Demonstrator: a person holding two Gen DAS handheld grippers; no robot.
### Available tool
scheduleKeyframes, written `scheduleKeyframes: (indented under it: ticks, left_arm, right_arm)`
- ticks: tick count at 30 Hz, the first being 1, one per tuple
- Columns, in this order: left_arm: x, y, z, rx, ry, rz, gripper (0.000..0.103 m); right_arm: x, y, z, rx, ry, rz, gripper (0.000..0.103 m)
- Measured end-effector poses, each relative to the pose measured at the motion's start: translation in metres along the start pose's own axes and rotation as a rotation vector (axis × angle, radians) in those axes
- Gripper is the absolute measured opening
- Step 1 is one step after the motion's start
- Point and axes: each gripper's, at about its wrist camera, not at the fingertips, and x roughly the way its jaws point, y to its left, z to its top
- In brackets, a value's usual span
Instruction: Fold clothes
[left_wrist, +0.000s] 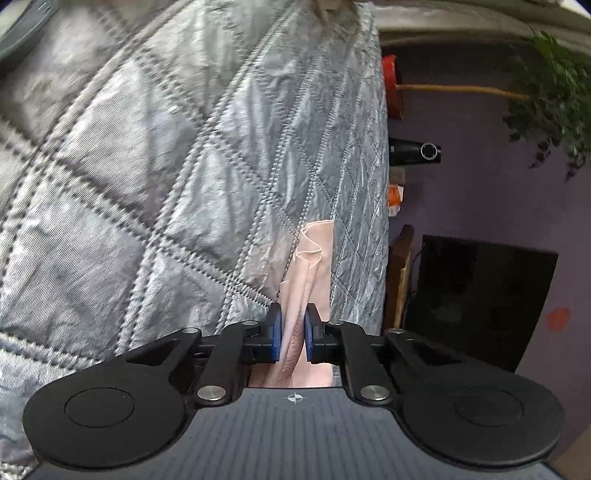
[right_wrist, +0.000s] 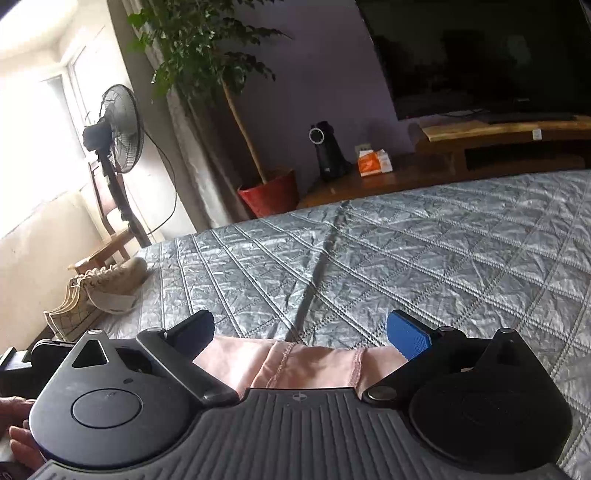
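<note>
At the bottom centre of the left wrist view, our left gripper (left_wrist: 292, 334) pinches a bunched ridge of the pink garment (left_wrist: 312, 266) between its blue pads. Our right gripper (right_wrist: 301, 334) gapes wide over the same cloth's hem, gripping nothing. Lifting one-handed, we risk the garment slumping crooked onto the grey quilted bedspread (right_wrist: 424, 243) beyond.

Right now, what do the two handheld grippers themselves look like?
Both match: left gripper and right gripper have matte black linkage arms with silver pivot pins, round black discs either side, a ribbed grey body bearing a small white crosshair mark, and blue textured pads.
</note>
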Motion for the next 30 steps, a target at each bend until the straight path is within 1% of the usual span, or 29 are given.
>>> scheduleKeyframes:
  ticks: [2,4,5,8,11,14,16,21,24,27,29,30]
  left_arm:
    - [-0.004,-0.009,0.0,0.058,-0.027,0.03,0.016]
    - [-0.009,-0.018,-0.001,0.124,-0.049,0.051,0.015]
    - [-0.012,-0.023,-0.002,0.159,-0.058,0.058,0.014]
    - [-0.018,-0.038,-0.007,0.269,-0.077,0.068,0.012]
    - [-0.025,-0.055,-0.022,0.4,-0.092,0.069,0.011]
    - [-0.032,-0.074,-0.043,0.556,-0.123,0.071,0.01]
    - [-0.035,-0.087,-0.058,0.643,-0.136,0.057,0.009]
    - [-0.029,-0.12,-0.093,0.776,-0.116,-0.005,0.009]
    - [-0.021,-0.144,-0.125,0.896,-0.095,-0.039,0.009]
    - [-0.005,-0.16,-0.157,1.004,-0.067,-0.066,0.009]
    - [0.002,-0.164,-0.182,1.082,-0.042,-0.078,0.009]
    - [0.005,-0.164,-0.194,1.115,-0.025,-0.083,0.009]
  right_arm:
    - [0.002,-0.003,-0.001,-0.008,0.027,-0.022,0.103]
    - [0.006,-0.01,-0.002,-0.01,0.073,-0.073,0.103]
    - [0.007,-0.015,-0.002,0.001,0.088,-0.098,0.102]
    - [0.004,-0.037,-0.004,0.088,0.11,-0.118,0.1]
    - [-0.001,-0.048,-0.005,0.114,0.116,-0.136,0.1]
    - [-0.005,-0.051,-0.007,0.12,0.114,-0.135,0.101]
    - [-0.007,-0.054,-0.008,0.125,0.114,-0.135,0.101]
    - [-0.011,-0.06,-0.008,0.149,0.098,-0.14,0.101]
    - [-0.016,-0.069,-0.008,0.183,0.09,-0.172,0.101]
    - [-0.022,-0.089,-0.01,0.277,0.082,-0.185,0.101]
    - [-0.023,-0.101,-0.013,0.338,0.093,-0.186,0.101]
    - [-0.023,-0.104,-0.014,0.345,0.102,-0.195,0.101]
